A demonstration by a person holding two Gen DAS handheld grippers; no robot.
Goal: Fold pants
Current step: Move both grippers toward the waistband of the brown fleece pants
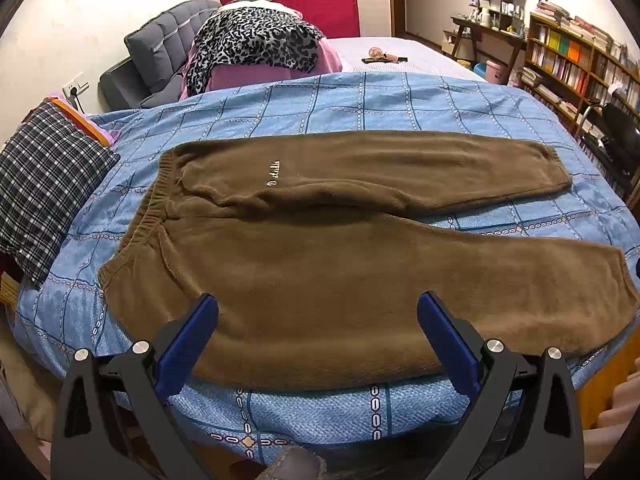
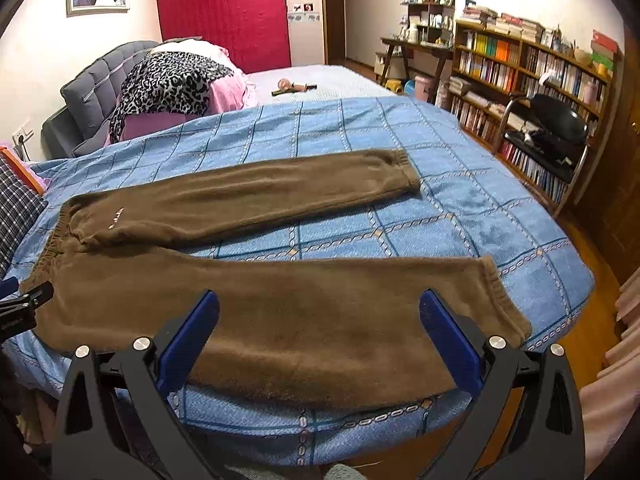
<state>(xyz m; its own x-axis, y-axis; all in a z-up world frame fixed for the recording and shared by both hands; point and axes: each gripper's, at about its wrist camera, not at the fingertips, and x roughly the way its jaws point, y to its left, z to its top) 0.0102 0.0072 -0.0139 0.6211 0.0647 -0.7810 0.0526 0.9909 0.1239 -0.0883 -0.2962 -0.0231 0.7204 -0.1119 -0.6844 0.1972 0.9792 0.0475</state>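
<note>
Brown fleece pants [image 1: 320, 264] lie flat on a blue checked bedspread [image 1: 400, 108], waistband to the left, both legs spread apart toward the right. My left gripper [image 1: 318, 308] is open and empty, hovering over the near leg close to the hip. The pants [image 2: 304, 312] also show in the right wrist view, with the bedspread [image 2: 460, 208] under them. My right gripper [image 2: 319, 306] is open and empty over the near leg's lower half, left of the cuff [image 2: 504, 304]. The left gripper's tip [image 2: 24, 300] shows at the left edge.
A plaid pillow [image 1: 44, 184] lies left of the waistband. A leopard-print cloth [image 1: 256, 44] on pink bedding and a grey headboard [image 1: 160, 52] lie at the back. A bookshelf [image 2: 532, 80] and black chair [image 2: 556, 132] stand right. The bed's near edge is just below the grippers.
</note>
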